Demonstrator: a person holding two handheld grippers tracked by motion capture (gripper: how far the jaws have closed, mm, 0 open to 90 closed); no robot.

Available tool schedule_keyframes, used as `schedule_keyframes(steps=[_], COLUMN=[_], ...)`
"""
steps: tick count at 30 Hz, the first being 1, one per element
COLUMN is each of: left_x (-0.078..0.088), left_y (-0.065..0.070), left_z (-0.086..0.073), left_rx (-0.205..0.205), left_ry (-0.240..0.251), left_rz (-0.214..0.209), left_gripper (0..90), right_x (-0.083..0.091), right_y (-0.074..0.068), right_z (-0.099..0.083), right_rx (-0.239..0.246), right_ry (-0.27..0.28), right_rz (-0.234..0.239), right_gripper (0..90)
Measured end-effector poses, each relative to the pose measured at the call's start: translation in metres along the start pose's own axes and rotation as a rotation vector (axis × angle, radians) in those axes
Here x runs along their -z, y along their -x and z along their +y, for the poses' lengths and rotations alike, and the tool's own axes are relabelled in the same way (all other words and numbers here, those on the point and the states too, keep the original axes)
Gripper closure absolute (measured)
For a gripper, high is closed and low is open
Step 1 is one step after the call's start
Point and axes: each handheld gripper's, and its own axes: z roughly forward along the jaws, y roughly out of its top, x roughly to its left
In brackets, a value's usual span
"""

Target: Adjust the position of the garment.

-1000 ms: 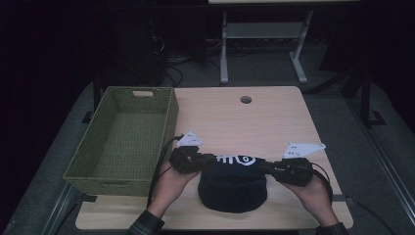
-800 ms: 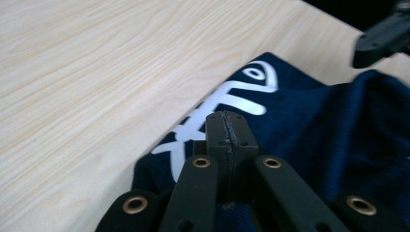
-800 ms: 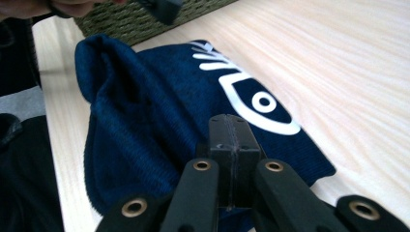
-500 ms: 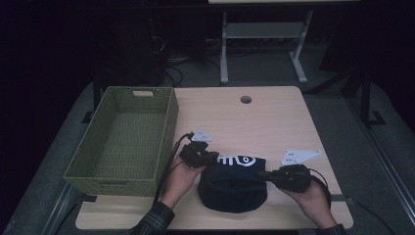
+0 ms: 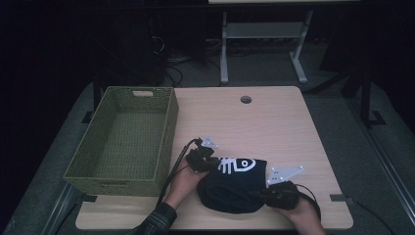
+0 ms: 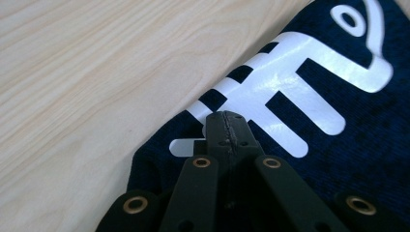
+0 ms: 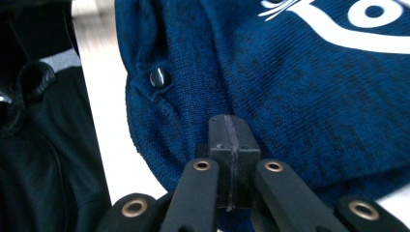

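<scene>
A dark blue knitted garment (image 5: 235, 188) with a white print lies bunched on the wooden table (image 5: 264, 127) near its front edge. My left gripper (image 5: 214, 165) rests at the garment's far left corner. In the left gripper view its jaws (image 6: 226, 118) are shut, with the tip over the white print on the garment (image 6: 338, 145). My right gripper (image 5: 263, 194) sits at the garment's near right side. Its jaws (image 7: 228, 123) are also shut, and the tip lies against the blue knit (image 7: 314, 87) beside a snap button (image 7: 158, 76). I see no cloth between either pair of pads.
An empty green woven basket (image 5: 169, 127) stands on the table's left side, close to my left hand. A cable hole (image 5: 245, 99) is at the table's far middle. Bare wood stretches behind and to the right of the garment. The person's dark clothing (image 7: 43, 145) is near the front edge.
Both grippers have sunk onto the garment. The right one has slid toward the front edge while the left has edged slightly right. The garment looks more bunched.
</scene>
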Motion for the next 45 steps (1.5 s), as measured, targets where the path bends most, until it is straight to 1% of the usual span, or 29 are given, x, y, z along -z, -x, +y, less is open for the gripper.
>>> schedule_keyframes(steps=[1,3,4,6,9,11,14,17,18,20,21,23,25,26,27,30,31,32,33,34,35,37,38,39,40,42,43,44,45], left_x=[-0.001,-0.003,-0.006,-0.009,-0.012,-0.015,-0.02,-0.022,-0.023,-0.022,-0.02,-0.011,-0.002,-0.002,0.009,0.025,0.03,0.03,0.036,0.04,0.046,0.049,0.049,0.046,0.043,0.034,0.034,0.027,0.027], left_y=[-0.001,-0.001,-0.002,-0.004,-0.006,-0.007,-0.006,-0.006,-0.006,-0.006,-0.006,-0.007,-0.006,-0.006,-0.001,0.005,0.008,0.008,0.012,0.014,0.021,0.027,0.028,0.029,0.028,0.025,0.025,0.025,0.025], left_z=[0.001,0.002,0.004,0.005,0.01,0.014,0.018,0.021,0.022,0.022,0.022,0.021,0.02,0.02,0.018,0.013,0.01,0.01,0.006,0.004,-0.001,-0.008,-0.011,-0.014,-0.017,-0.021,-0.021,-0.022,-0.022], left_rx=[-0.011,-0.009,-0.019,-0.02,-0.038,-0.063,-0.074,-0.08,-0.072,-0.072,-0.063,-0.044,-0.029,-0.029,-0.016,-0.027,-0.011,-0.011,-0.008,-0.013,0.0,-0.014,-0.019,-0.016,-0.024,-0.016,-0.016,-0.033,-0.033], left_ry=[-0.008,-0.008,-0.011,-0.013,-0.024,-0.031,-0.028,-0.03,-0.018,-0.015,-0.005,0.018,0.049,0.049,0.079,0.108,0.122,0.122,0.128,0.128,0.129,0.1,0.081,0.063,0.038,0.002,0.002,-0.029,-0.029], left_rz=[0.0,-0.004,-0.01,-0.018,-0.028,-0.031,-0.039,-0.043,-0.051,-0.053,-0.056,-0.07,-0.078,-0.078,-0.088,-0.078,-0.083,-0.083,-0.086,-0.083,-0.084,-0.068,-0.06,-0.052,-0.045,-0.046,-0.046,-0.034,-0.034], left_gripper=[90.0,90.0,90.0,90.0,90.0,90.0,90.0,90.0,90.0,90.0,90.0,90.0,90.0,90.0,90.0,90.0,90.0,90.0,90.0,90.0,90.0,90.0,90.0,90.0,90.0,90.0,90.0,90.0,90.0], right_x=[-0.002,-0.008,-0.011,-0.016,-0.021,-0.023,-0.026,-0.029,-0.03,-0.03,-0.029,-0.023,-0.016,-0.016,-0.006,0.006,0.009,0.009,0.014,0.015,0.016,0.015,0.013,0.01,0.007,0.0,-0.004,-0.007,-0.009], right_y=[-0.001,-0.004,-0.005,-0.009,-0.012,-0.014,-0.017,-0.02,-0.021,-0.021,-0.022,-0.02,-0.019,-0.019,-0.016,-0.009,-0.005,-0.005,0.005,0.008,0.012,0.018,0.021,0.024,0.026,0.029,0.03,0.03,0.03], right_z=[0.0,0.001,0.001,0.001,0.002,0.002,0.003,0.005,0.006,0.007,0.007,0.01,0.012,0.012,0.015,0.018,0.019,0.019,0.019,0.019,0.019,0.019,0.018,0.016,0.015,0.013,0.012,0.011,0.01], right_rx=[0.01,0.022,0.026,0.039,0.041,0.045,0.06,0.072,0.073,0.079,0.082,0.077,0.066,0.066,0.066,0.057,0.045,0.045,0.032,0.022,0.014,0.004,0.004,-0.007,-0.019,-0.029,-0.027,-0.019,-0.022], right_ry=[-0.012,-0.024,-0.031,-0.042,-0.043,-0.042,-0.042,-0.047,-0.049,-0.051,-0.05,-0.034,-0.006,-0.006,0.037,0.087,0.099,0.099,0.119,0.122,0.123,0.112,0.097,0.083,0.073,0.035,0.023,0.012,0.001], right_rz=[-0.01,-0.013,-0.014,-0.019,-0.009,-0.005,-0.001,0.002,0.003,0.004,0.002,0.011,0.006,0.006,-0.014,-0.06,-0.07,-0.07,-0.109,-0.117,-0.133,-0.159,-0.171,-0.171,-0.167,-0.177,-0.177,-0.181,-0.185], right_gripper=[89.9,90.0,90.0,90.0,90.0,90.0,90.0,90.0,90.0,90.0,90.0,90.0,90.0,90.0,90.0,90.0,90.0,90.0,90.0,90.0,90.0,90.0,90.0,90.0,90.0,90.0,90.0,90.0,90.0])
